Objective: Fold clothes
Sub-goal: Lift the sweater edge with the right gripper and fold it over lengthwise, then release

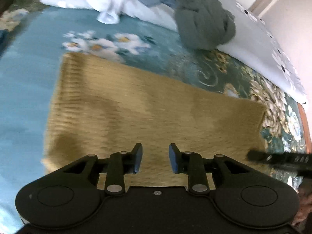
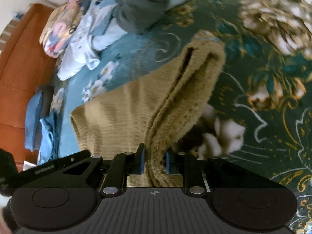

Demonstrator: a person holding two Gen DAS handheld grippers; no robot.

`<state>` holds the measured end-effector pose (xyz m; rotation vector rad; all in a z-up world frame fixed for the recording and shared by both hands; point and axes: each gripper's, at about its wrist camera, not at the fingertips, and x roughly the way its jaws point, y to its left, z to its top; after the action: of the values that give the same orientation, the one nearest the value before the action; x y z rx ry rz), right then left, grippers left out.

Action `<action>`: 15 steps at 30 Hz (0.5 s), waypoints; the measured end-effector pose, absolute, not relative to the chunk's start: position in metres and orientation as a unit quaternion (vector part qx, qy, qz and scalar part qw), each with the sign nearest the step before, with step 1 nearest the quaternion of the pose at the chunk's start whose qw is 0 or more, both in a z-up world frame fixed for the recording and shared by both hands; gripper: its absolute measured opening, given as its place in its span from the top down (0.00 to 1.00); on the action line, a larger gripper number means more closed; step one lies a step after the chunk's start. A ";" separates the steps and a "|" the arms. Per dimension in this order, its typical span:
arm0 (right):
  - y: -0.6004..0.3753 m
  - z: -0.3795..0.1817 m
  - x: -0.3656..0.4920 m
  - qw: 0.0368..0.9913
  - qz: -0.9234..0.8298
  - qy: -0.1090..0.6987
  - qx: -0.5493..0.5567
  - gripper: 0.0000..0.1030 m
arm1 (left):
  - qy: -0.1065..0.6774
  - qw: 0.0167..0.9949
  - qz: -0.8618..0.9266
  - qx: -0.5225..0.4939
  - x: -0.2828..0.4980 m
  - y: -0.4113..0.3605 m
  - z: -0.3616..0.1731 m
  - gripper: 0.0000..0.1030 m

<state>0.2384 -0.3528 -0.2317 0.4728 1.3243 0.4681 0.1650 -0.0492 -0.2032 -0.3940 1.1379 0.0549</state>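
We're mid-fold on the tan knit sweater [image 1: 156,105], which lies spread on the floral bedspread [image 1: 25,89]. It looks already folded into a rough rectangle, so we'd guess one more fold-over is left on this one. The right gripper [image 2: 155,160] is clamped on a bunched edge of the knit, lifted off the bed so the layers hang open. The left gripper [image 1: 155,159] sits over the near edge with its jaws part open and nothing pinched between them that we can see (fabric only shows behind the gap).

Still waiting: the grey garment [image 1: 202,19] crumpled at the far side, plus the white and pale blue clothes [image 1: 109,2] beside it.

Room-wise, there's open bedspread past the sweater's far edge to fold onto. The bed edge and orange frame [image 1: 304,124] run close on the right, so we'd keep the fold heading away from there.
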 end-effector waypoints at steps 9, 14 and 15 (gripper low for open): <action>-0.270 -0.188 0.237 0.757 0.244 0.583 0.168 0.84 | 0.520 0.813 0.080 -0.252 0.121 0.034 -0.192 0.67; -0.198 -0.177 0.238 0.751 0.277 0.585 0.134 0.84 | 0.510 0.808 0.080 -0.283 0.106 0.079 -0.194 0.66; -0.182 -0.177 0.239 0.748 0.285 0.586 0.128 0.84 | 0.508 0.807 0.081 -0.289 0.104 0.087 -0.195 0.66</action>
<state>0.2391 -0.1822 -0.1768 0.2800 1.2814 0.6237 0.1036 0.0866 -0.1952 -0.6191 1.0879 0.1723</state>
